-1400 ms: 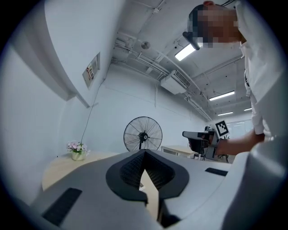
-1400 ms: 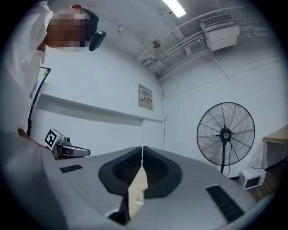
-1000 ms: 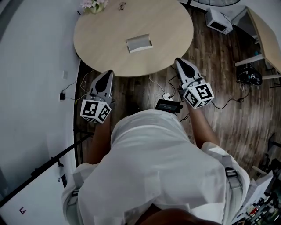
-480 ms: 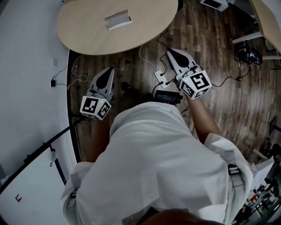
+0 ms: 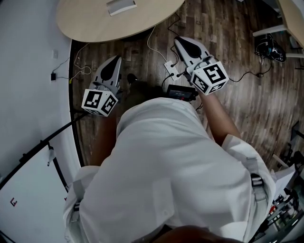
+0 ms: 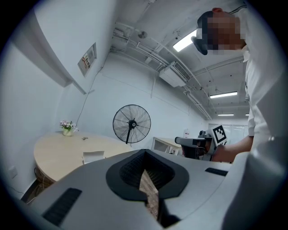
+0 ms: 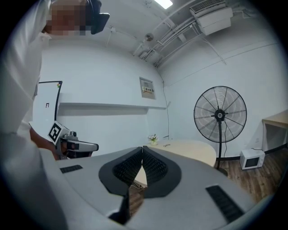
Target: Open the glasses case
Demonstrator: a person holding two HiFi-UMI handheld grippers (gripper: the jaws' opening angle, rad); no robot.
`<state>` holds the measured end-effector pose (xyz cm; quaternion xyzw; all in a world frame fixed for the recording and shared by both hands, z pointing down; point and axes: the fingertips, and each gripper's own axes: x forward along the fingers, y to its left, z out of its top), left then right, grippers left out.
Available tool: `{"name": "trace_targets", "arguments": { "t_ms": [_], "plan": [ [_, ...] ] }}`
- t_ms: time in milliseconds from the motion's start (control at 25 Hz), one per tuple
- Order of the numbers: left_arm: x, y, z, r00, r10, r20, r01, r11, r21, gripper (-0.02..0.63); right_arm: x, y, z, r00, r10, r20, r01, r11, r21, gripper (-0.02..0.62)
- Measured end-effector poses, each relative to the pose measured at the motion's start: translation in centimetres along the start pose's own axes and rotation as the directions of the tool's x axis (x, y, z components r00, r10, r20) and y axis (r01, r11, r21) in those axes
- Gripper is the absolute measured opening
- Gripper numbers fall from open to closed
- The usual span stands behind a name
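**Pre-approach: both grippers closed and empty, the case well ahead of the fingertips.**

My left gripper (image 5: 113, 62) and right gripper (image 5: 183, 43) hang over the wooden floor (image 5: 247, 95), short of the round table (image 5: 85, 23). Each gripper view shows its jaws pressed together with nothing between them. The glasses case (image 5: 121, 5) lies on the table, well ahead of the left fingertips and ahead-left of the right ones, and its lid looks to be down. I judge the opening not yet started. Next I'd carry both grippers forward over the table and part the jaws, one to steady the base and one to lift the lid. The head view cuts the case off at its top edge, and the right gripper view doesn't show it. I can't make out the hinge side or the catch.
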<state>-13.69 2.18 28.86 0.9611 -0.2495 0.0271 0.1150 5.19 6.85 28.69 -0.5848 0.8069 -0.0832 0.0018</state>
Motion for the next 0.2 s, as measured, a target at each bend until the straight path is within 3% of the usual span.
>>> {"name": "trace_targets", "arguments": {
  "t_ms": [200],
  "plan": [
    [0.0,-0.65,0.69,1.0,0.004,0.024,-0.005,1.0,0.01,0.008,-0.37,0.42,0.16,1.0,0.01,0.008,-0.01,1.0,-0.005,0.025]
  ]
}}
